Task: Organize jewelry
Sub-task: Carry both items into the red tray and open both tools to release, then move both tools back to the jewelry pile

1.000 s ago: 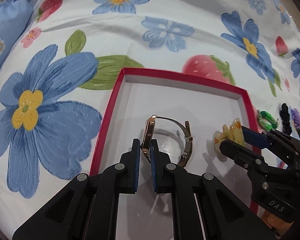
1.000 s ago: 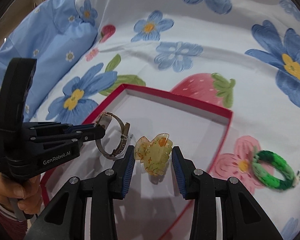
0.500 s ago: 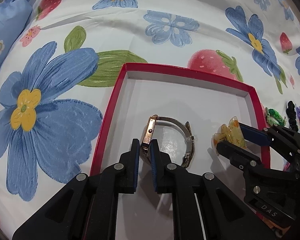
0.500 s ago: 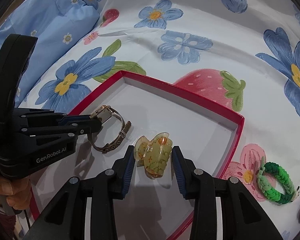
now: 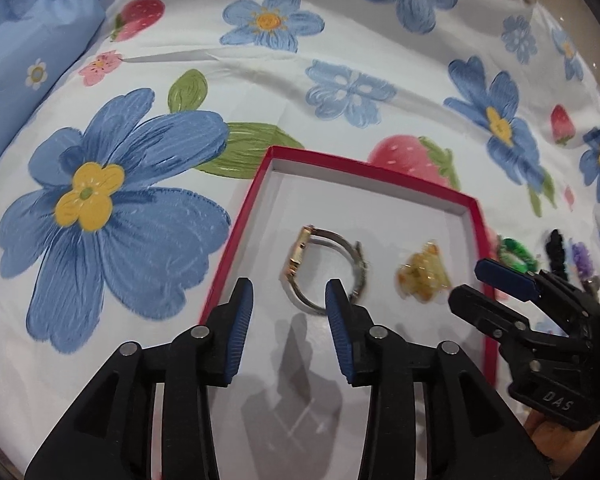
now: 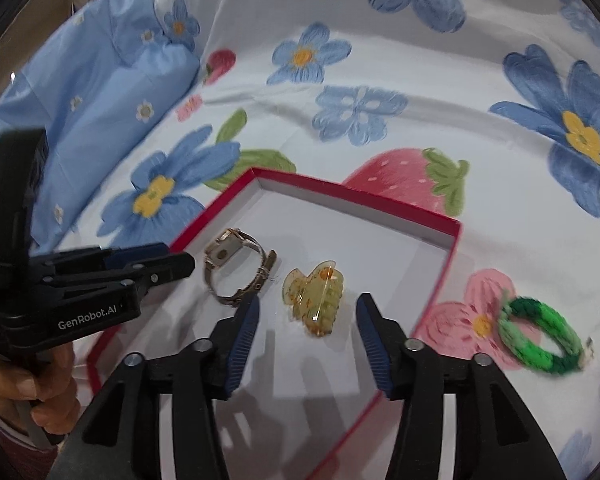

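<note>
A red box with a white inside (image 5: 244, 216) (image 6: 448, 264) lies on a flowered sheet. In it lie a gold watch with a metal band (image 5: 300, 256) (image 6: 236, 272) and a yellow hair claw (image 5: 422, 274) (image 6: 314, 300). My left gripper (image 5: 289, 300) is open just behind the watch, which rests free on the box floor. My right gripper (image 6: 306, 320) is open around the hair claw without touching it. The right gripper also shows in the left wrist view (image 5: 488, 288), the left one in the right wrist view (image 6: 168, 260).
A green braided hair tie (image 6: 540, 336) (image 5: 514, 252) lies on the sheet right of the box. Black (image 5: 556, 248) and purple (image 5: 580, 256) hair ties lie farther right. A blue pillow (image 6: 92, 92) is at the left.
Both grippers opened. The left let go of the watch and the right let go of the hair claw; both items now lie in the box. Both grippers pulled back slightly.
</note>
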A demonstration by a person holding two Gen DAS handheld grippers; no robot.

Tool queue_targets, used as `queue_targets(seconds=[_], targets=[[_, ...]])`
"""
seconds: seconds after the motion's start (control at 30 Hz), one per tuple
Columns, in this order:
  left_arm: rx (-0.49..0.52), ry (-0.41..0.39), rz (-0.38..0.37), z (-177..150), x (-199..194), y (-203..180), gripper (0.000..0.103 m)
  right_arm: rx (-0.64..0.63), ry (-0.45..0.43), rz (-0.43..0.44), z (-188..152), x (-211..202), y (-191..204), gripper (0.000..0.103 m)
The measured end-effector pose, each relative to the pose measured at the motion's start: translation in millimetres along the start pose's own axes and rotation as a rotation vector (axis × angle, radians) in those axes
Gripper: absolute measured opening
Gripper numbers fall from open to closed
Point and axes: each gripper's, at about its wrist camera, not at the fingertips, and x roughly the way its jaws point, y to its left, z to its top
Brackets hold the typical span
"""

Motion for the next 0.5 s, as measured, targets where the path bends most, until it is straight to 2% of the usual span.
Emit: queue_targets(seconds=[0.23, 0.37, 0.5], targets=[[-0.022, -0.036, -0.074, -22.4, -33.5, -21.2, 0.038, 0.063, -0.078, 0.011, -20.9, -53.1, -10.8, 0.060], [-0.004, -0.039, -0.114, -34.9, -46.6, -39.1, 0.039, 0.098, -0.113, -0.009, -39.4, -84.0, -21.5, 0.060], [0.030, -0.041, -0.143, -48.4, -57.0, -61.6, 0.044, 0.136, -0.137, -0.039, -56.6, -109.7, -34.9, 0.060]])
